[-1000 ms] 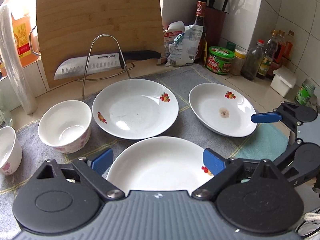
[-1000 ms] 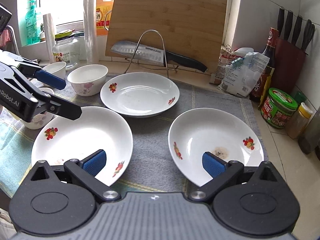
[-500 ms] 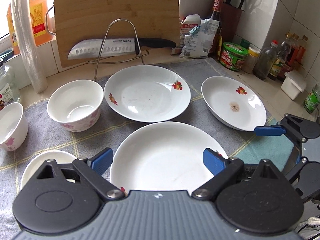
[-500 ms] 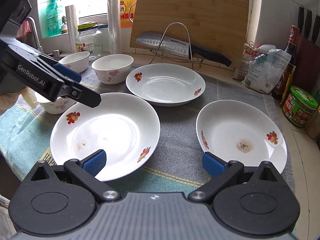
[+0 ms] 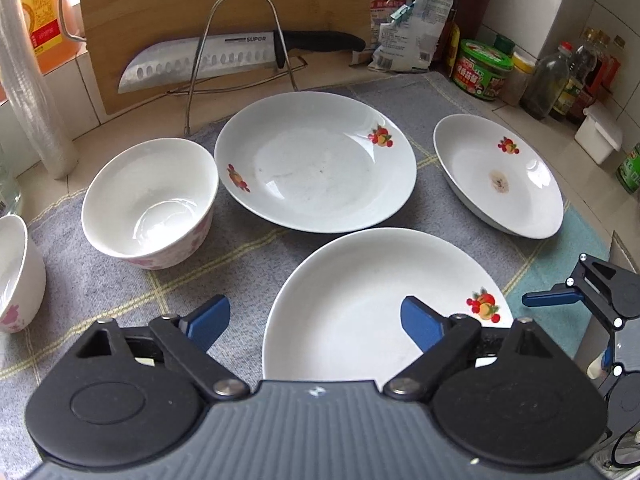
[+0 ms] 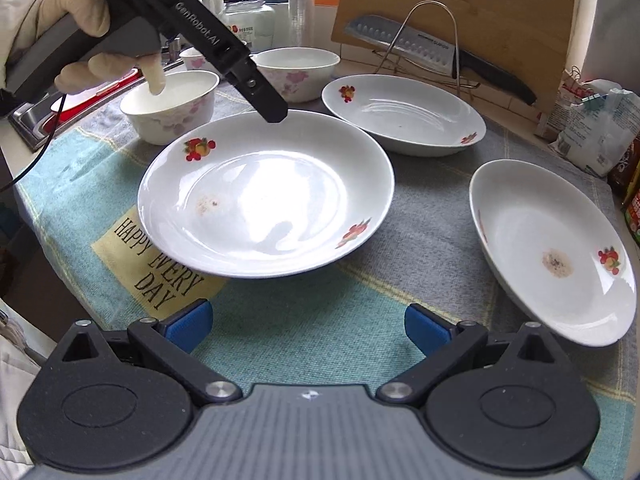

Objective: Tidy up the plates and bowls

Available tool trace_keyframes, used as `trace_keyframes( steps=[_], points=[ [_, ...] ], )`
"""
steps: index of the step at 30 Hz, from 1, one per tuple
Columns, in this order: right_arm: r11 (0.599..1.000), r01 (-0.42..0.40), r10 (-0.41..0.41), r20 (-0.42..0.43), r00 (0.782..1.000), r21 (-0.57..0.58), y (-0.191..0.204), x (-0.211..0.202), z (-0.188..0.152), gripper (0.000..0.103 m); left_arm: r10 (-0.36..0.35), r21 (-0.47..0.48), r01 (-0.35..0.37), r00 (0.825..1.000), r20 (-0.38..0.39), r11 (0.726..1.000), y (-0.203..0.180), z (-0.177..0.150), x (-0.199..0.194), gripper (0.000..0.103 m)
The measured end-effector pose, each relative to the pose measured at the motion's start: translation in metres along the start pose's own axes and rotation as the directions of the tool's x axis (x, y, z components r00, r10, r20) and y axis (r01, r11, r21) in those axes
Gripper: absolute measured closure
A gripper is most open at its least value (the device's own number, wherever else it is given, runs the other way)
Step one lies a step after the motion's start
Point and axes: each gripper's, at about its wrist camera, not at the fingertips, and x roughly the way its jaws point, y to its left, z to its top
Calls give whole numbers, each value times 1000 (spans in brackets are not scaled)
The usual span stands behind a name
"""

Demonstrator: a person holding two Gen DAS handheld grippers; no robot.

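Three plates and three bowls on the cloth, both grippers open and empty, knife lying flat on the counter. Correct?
Not quite: the knife rests in the wire rack against the cutting board, as the left wrist view shows. The rest holds: left gripper and right gripper open, empty.

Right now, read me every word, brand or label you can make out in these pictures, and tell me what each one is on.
"SUPOR": on the knife blade in the wire rack.
"GenRobot.AI": on the left gripper body, first letter partly dark.
"HAPPY EVERY DAY": on the yellow patch of the towel.
Too small or blurred to read: green-lidded jar, oil bottle, snack bag, glass jar.
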Motion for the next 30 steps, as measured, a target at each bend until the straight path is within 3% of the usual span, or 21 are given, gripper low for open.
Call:
trace_keyframes(
  steps=[6,15,19,30],
  points=[
    [999,15,-14,22,1000,-42,12,10,2,0,-12,16,12,1000,-28,1000,6,2,11,22],
    [999,6,-4,46,999,-34,19,18,7,0,-64,-2,64,995,-73,998,14,4,22,25],
    [1000,2,-1,53,999,-26,20,21,8,0,-83,20,85,991,-108,996,13,4,29,32],
    [999,16,-13,78,997,-30,29,22,13,0,-130,52,142,976,-175,989,12,11,37,33]
  ],
)
